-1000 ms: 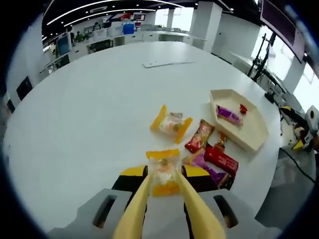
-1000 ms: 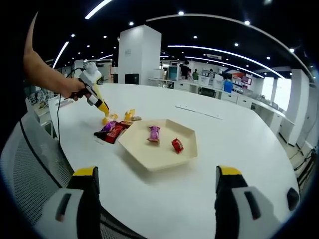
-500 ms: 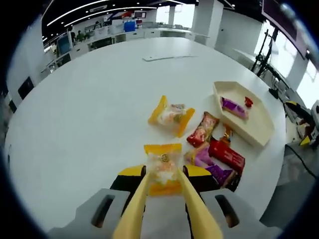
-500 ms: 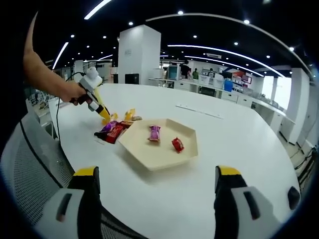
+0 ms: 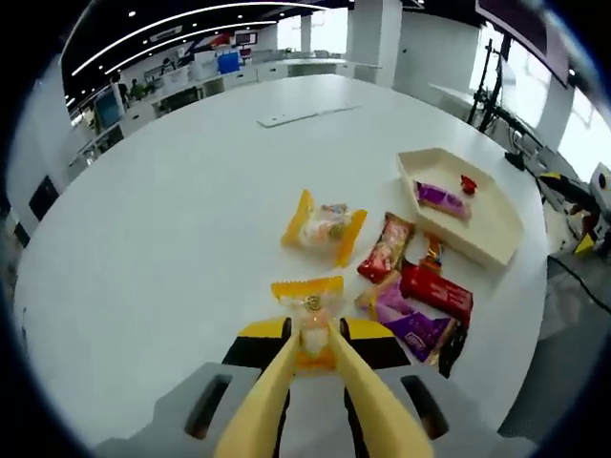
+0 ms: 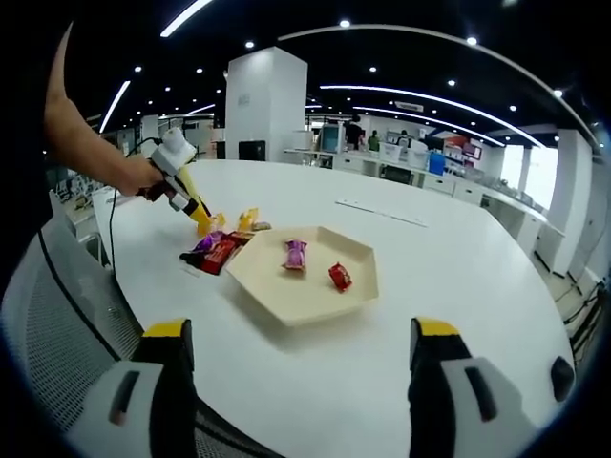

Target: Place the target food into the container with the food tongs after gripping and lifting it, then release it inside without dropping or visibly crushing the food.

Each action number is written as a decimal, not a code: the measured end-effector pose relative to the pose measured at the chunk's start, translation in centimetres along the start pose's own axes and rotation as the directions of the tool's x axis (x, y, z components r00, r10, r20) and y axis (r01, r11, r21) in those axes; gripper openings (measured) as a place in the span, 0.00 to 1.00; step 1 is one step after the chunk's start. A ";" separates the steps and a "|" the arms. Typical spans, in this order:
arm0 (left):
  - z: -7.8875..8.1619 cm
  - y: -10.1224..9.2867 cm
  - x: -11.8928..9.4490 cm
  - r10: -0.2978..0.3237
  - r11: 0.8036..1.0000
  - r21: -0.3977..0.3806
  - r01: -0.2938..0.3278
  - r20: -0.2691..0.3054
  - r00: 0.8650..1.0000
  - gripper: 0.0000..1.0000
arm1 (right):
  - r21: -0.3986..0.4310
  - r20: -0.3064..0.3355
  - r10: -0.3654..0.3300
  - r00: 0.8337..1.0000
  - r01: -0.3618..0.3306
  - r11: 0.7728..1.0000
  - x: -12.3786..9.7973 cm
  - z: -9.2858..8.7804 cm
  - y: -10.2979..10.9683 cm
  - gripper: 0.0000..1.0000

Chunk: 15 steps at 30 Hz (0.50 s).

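Pinching an orange-edged snack packet [image 5: 307, 320] (lower half hidden), left gripper [image 5: 310, 336] tongs closed, right gripper [image 6: 296, 343] gaping empty.

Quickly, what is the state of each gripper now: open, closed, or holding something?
Left gripper: closed, its yellow tongs pinching the clear snack packet with orange ends.
Right gripper: open, holding nothing.

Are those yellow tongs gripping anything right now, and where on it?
Yes. The left gripper pinches tongs whose tips clamp the orange-ended snack packet at its lower middle. The right gripper holds nothing.
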<state>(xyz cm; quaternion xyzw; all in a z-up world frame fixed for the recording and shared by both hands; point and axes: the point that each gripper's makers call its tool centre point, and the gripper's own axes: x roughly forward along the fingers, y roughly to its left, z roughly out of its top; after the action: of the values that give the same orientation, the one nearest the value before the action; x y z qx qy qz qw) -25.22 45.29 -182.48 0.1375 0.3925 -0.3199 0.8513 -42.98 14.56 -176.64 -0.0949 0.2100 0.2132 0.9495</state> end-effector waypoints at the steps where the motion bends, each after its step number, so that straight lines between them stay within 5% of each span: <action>1: 0.1 0.1 -0.2 -0.002 1.000 -0.005 0.002 0.001 1.000 0.16 | 0.001 0.000 -0.001 1.000 0.001 1.000 0.0 0.0 0.0 0.93; 15: 1.9 1.4 -1.3 -0.038 0.999 -0.001 0.038 0.010 0.999 0.16 | 0.015 0.011 -0.019 1.000 0.019 1.000 -0.1 0.2 -0.3 1.00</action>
<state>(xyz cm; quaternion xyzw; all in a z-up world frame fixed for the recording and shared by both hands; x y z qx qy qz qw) -23.82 46.02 -180.27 0.1277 0.3912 -0.3366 0.8470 -42.83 14.31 -176.40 -0.0884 0.2052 0.2032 0.9533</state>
